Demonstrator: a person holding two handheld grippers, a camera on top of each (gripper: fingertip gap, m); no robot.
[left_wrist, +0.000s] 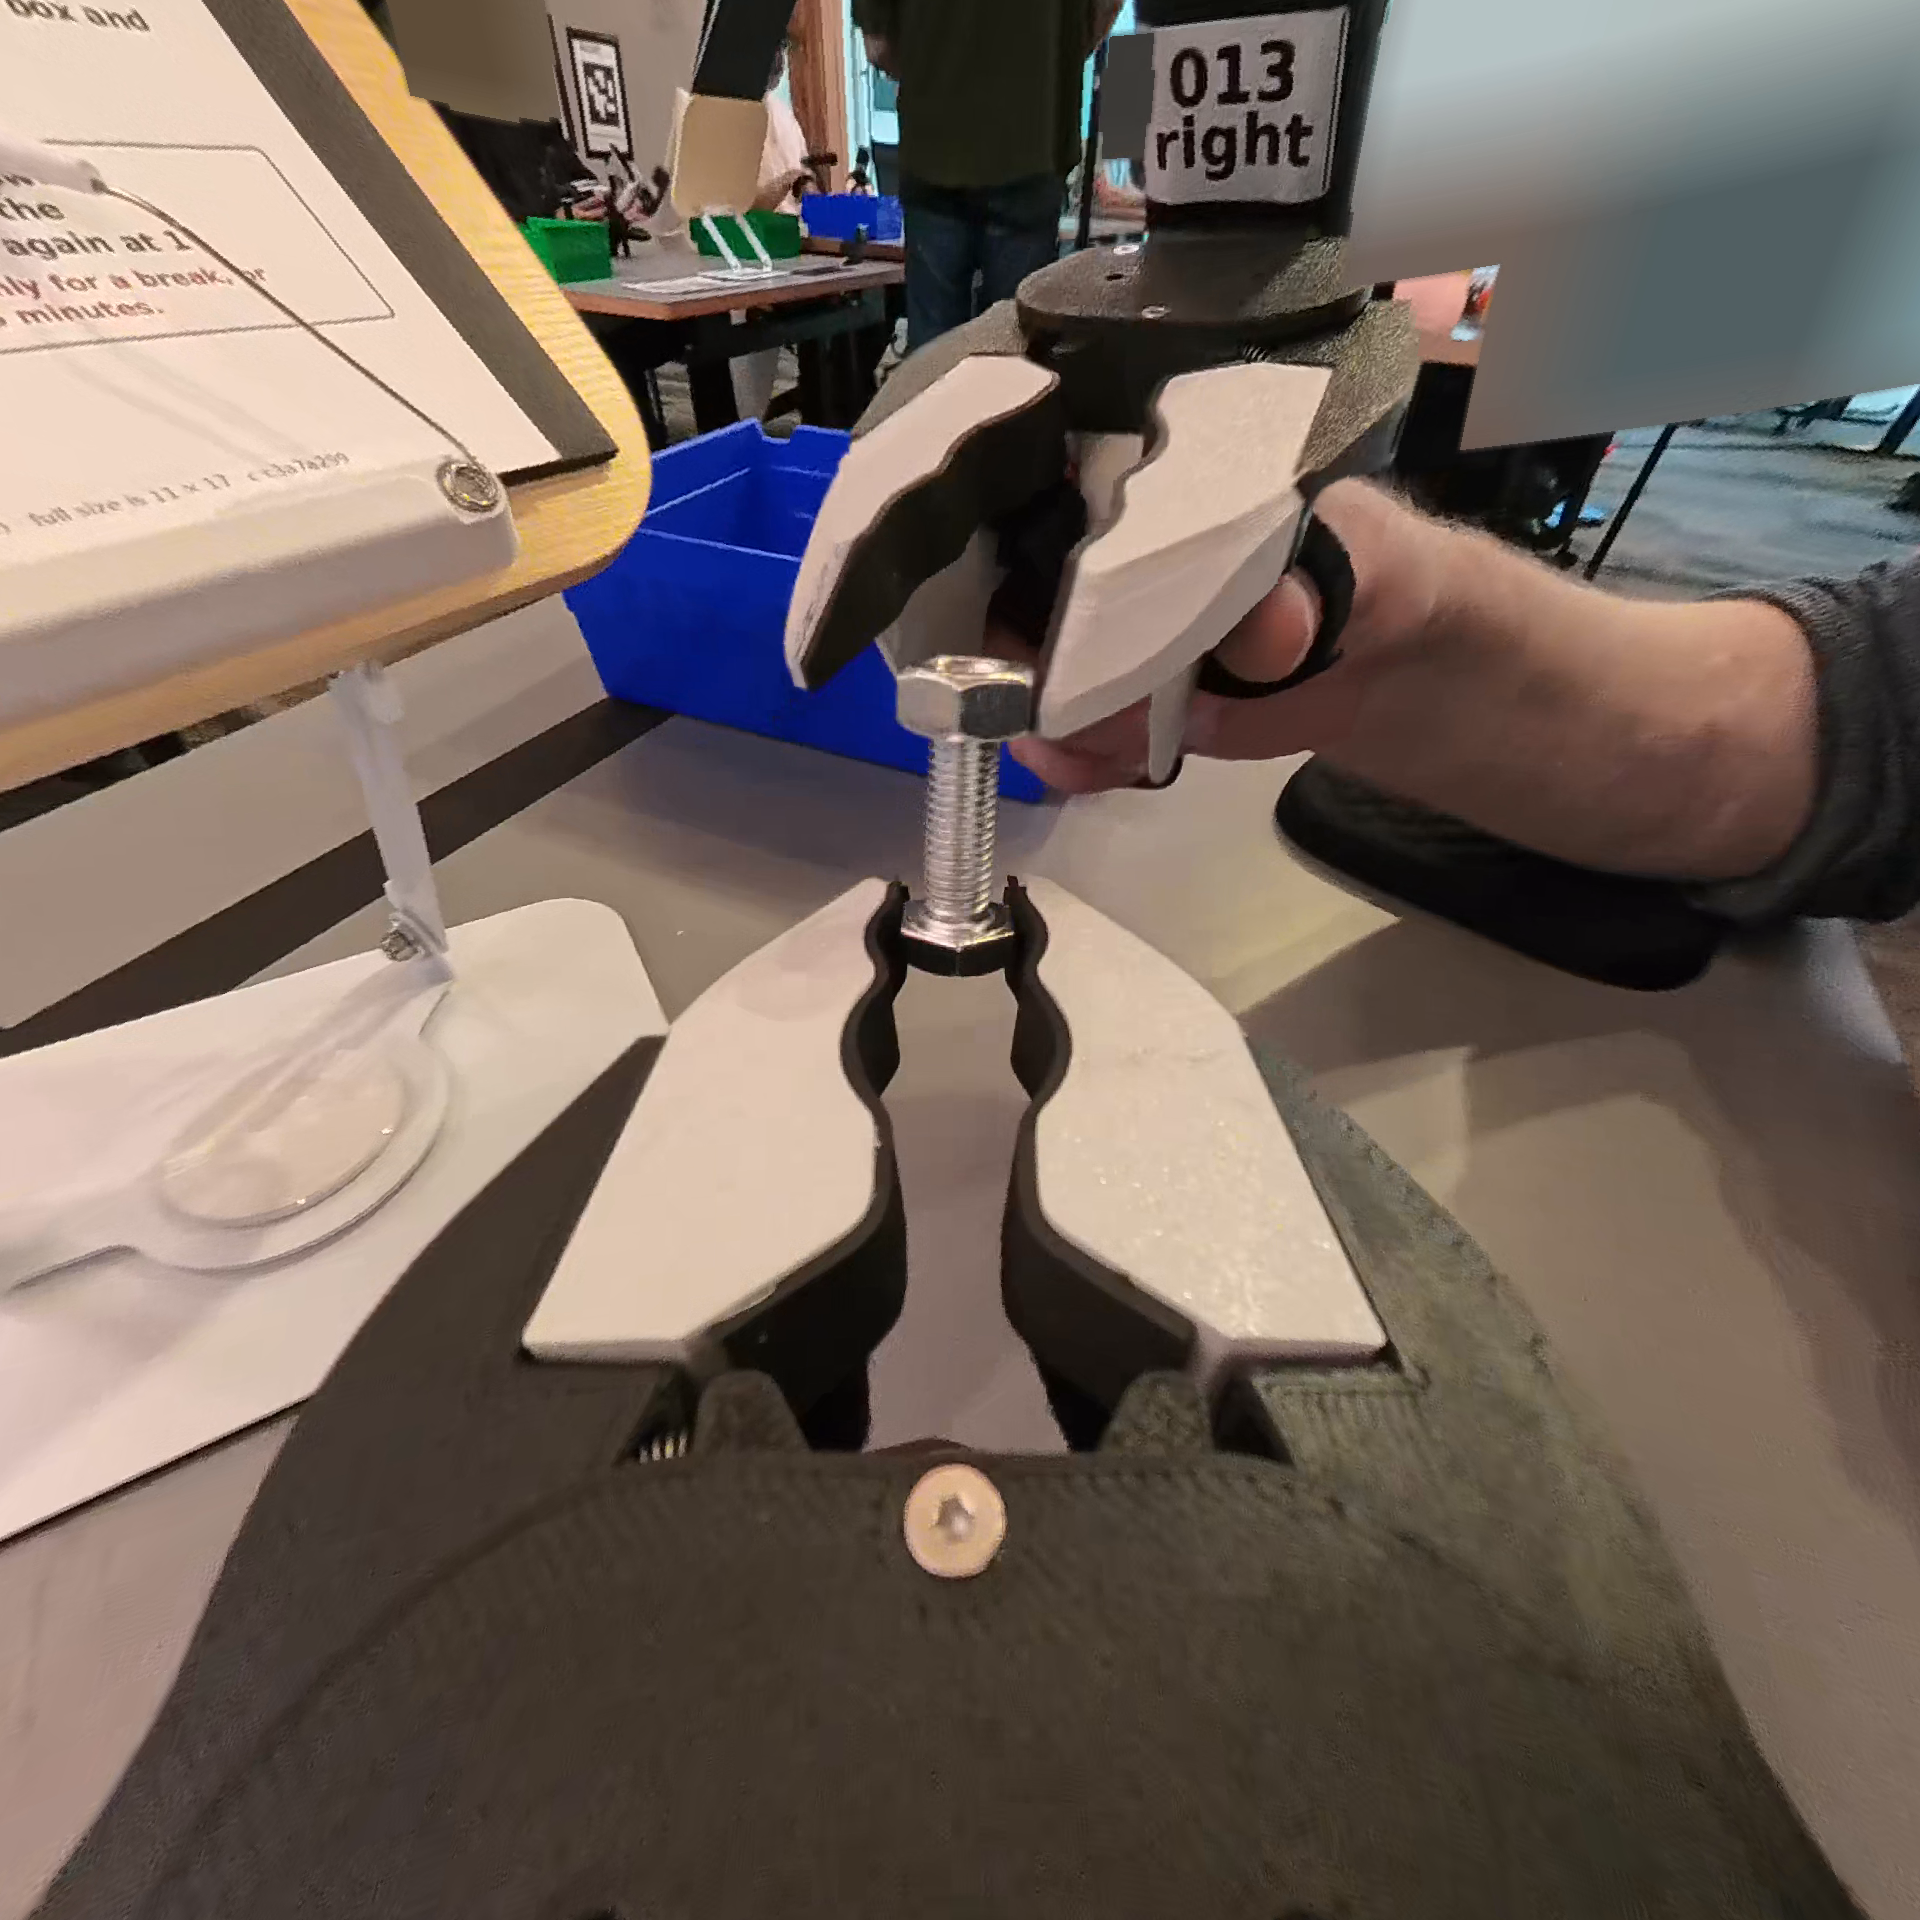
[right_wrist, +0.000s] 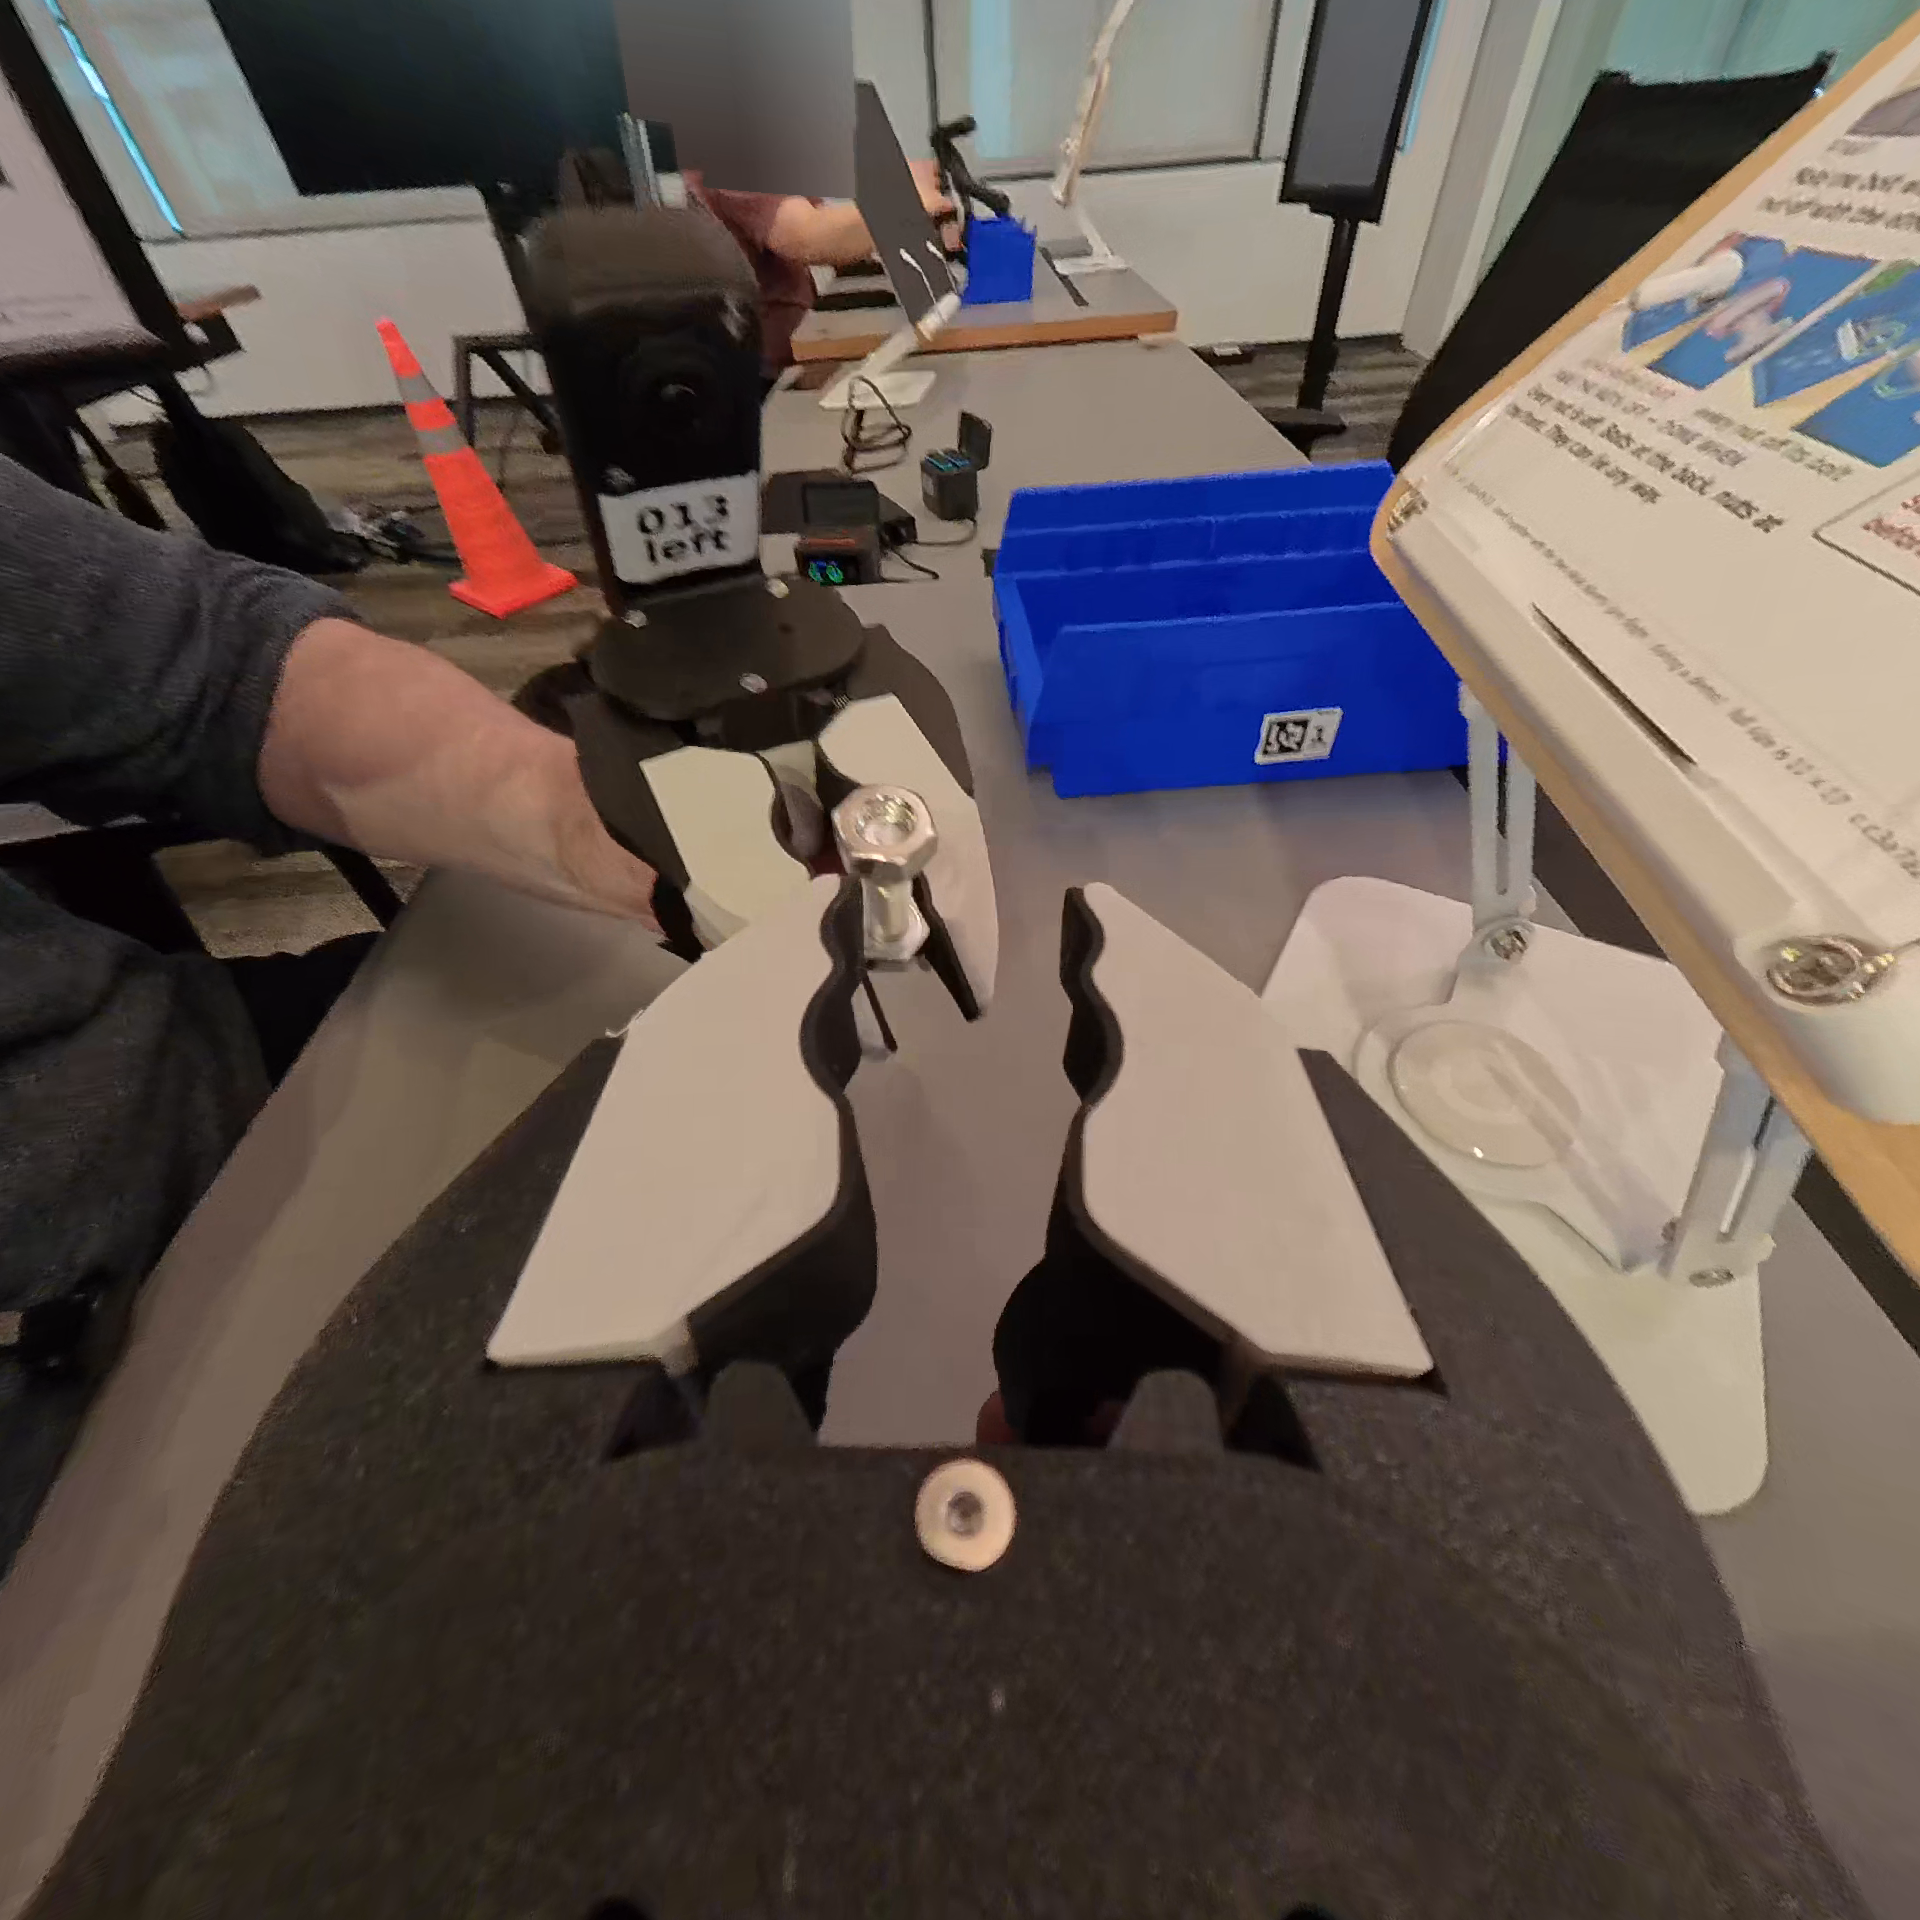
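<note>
Two views: left gripper pinches the nut on an upright bolt; only the right view shows right gripper spread open, plus an orange cone.

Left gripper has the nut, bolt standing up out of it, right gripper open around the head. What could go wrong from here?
1. The left gripper grips only the thin nut at its very fingertips; a sideways push might twist it out.
2. The right gripper is open at the bolt head, one fingertip beside it. Closing off-centre could tip the bolt or slip off the head.
3. If dropped, the parts would likely land on the table, not in the blue bin behind.
</note>
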